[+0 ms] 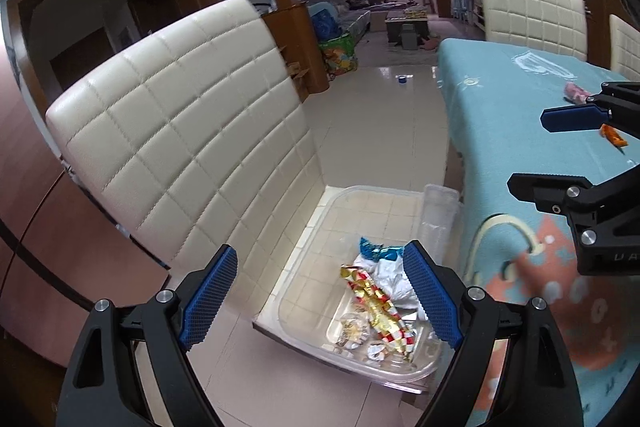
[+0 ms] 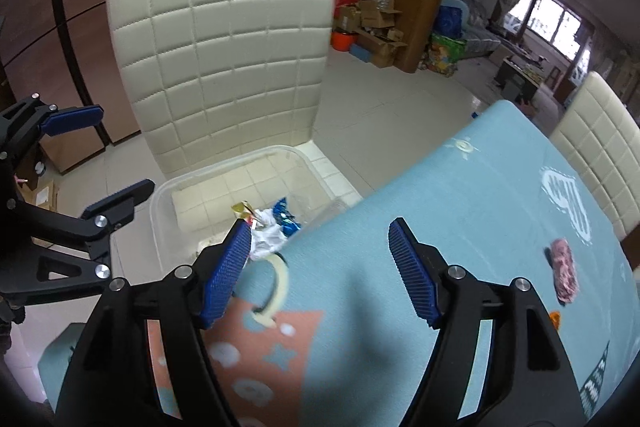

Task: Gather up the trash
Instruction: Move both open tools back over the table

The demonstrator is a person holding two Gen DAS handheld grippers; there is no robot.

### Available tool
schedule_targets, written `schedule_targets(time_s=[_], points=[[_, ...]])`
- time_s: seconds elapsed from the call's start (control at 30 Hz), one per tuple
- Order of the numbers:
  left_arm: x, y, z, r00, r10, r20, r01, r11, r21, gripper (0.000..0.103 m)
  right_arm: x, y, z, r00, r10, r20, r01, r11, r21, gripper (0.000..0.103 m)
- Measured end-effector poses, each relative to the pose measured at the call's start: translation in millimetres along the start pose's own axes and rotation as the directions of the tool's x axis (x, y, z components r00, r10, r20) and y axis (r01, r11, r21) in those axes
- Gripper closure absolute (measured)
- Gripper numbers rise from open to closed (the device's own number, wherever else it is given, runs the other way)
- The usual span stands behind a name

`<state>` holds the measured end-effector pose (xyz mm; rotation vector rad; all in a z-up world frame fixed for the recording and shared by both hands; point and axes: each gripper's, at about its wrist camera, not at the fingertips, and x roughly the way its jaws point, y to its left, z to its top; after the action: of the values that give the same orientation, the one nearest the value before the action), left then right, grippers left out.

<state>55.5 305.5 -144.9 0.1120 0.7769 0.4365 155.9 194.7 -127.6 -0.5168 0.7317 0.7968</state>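
A clear plastic bin (image 1: 304,267) stands on the seat of a cream quilted chair (image 1: 180,123). It holds several wrappers: a gold-and-red one (image 1: 378,303), a white crumpled one (image 1: 390,279) and a blue foil one (image 1: 372,251). My left gripper (image 1: 320,299) is open and empty, above the bin's left side. My right gripper (image 2: 316,271) is open and empty, over the edge of the table with the blue cloth (image 2: 460,207). A pink wrapper (image 2: 564,267) and an orange scrap (image 2: 555,319) lie on the cloth to its right. The bin (image 2: 160,203) also shows in the right wrist view.
A second cream chair (image 2: 600,143) stands at the table's far side. Tiled floor (image 1: 372,115) runs between chair and table toward a living room. Boxes (image 2: 376,27) and a wooden cabinet (image 2: 420,15) stand behind. A brown wardrobe (image 1: 32,219) is at the left.
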Motion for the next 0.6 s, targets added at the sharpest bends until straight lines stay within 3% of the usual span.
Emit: schedule_targets(time_s=[0.2, 0.4, 0.6], points=[[-23, -45, 17, 0.993, -0.118, 0.03, 0.116, 0.991, 0.064, 0.02, -27, -50, -29, 0.997, -0.071, -0.01, 0.071, 0.993, 0.095, 0.032], [-50, -102, 31, 0.983, -0.171, 0.066, 0.155, 0.969, 0.194, 0.02, -72, -96, -65, 0.988, -0.152, 0.011, 0.147, 0.972, 0.183, 0.032], [-66, -157, 48, 0.958, -0.285, 0.035, 0.269, 0.932, 0.245, 0.02, -96, -136, -103, 0.971, -0.238, -0.032, 0.238, 0.937, 0.258, 0.033]])
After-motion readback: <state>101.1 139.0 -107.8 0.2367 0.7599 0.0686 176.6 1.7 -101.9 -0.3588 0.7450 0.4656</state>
